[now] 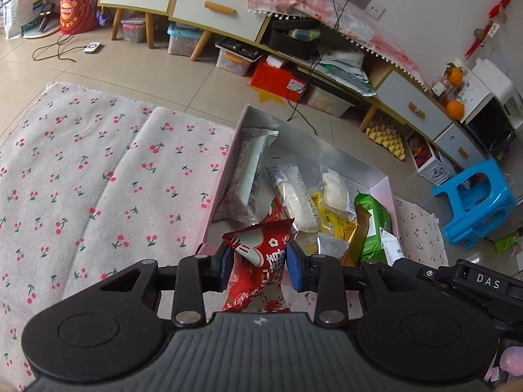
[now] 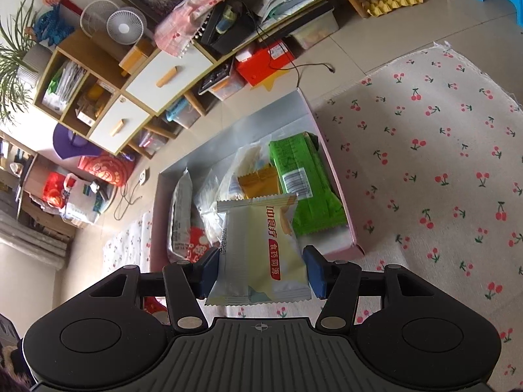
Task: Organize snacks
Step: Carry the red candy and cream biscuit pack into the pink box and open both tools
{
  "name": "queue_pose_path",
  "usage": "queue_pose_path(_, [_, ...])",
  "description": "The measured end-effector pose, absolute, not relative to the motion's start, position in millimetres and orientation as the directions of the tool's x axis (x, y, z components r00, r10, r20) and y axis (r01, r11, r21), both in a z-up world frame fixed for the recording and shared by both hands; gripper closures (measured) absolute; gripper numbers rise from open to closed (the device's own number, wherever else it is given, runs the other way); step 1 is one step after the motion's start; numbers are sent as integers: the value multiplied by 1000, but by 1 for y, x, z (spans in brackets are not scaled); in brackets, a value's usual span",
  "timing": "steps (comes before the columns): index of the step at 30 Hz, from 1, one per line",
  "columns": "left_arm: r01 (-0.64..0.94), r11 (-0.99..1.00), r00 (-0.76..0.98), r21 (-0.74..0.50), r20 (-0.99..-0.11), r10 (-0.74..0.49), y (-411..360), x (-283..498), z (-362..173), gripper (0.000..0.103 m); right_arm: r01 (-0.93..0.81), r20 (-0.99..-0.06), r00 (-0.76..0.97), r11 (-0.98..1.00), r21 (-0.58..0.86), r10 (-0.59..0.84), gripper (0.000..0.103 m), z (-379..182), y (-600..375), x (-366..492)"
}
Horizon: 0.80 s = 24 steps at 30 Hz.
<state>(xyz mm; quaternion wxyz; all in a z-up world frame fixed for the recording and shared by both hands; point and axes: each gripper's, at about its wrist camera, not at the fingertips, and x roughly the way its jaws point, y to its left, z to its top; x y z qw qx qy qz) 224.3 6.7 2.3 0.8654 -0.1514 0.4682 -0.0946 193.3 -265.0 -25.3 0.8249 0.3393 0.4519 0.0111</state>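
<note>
A cherry-print blanket [image 1: 98,170] is covering the tiled floor beside a low cabinet. The left tool [image 1: 260,266] is pinching a red snack packet [image 1: 261,261], its long axis running forward toward the box [image 1: 225,176] lying just ahead. The right tool [image 2: 261,269] is pinching a pale yellow packet [image 2: 258,248], likewise pointing into the box, directly ahead and below.

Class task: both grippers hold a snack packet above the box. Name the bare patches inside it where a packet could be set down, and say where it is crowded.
Free: the silver floor at the box's far end, beyond the long white packet, and the near corner beside that packet. Crowded: the middle and the side with the green packet, where packets overlap. The left gripper holds a red packet; the right gripper holds a pale yellow packet.
</note>
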Motion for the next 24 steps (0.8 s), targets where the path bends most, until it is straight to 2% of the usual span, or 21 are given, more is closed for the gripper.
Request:
queue_pose_path(13, [162,923,551,-348,-744,-377,-28,255,-8,71,257,-677,653,742,619,339,48,-49,-266,220])
queue_pose_path(20, [190,939,578,-286,-740,-343,-40,259,-12,70,229,-680,657,773,592,326,46,-50,-259,225])
queue_pose_path(23, [185,941,610,-284,-717,-337,-37,257,-12,67,228,-676,658,767,600,333,46,-51,-261,225])
queue_pose_path(24, [183,940,618,-286,-711,-337,-36,256,-12,60,231,-674,657,762,605,337,45,-51,-262,225])
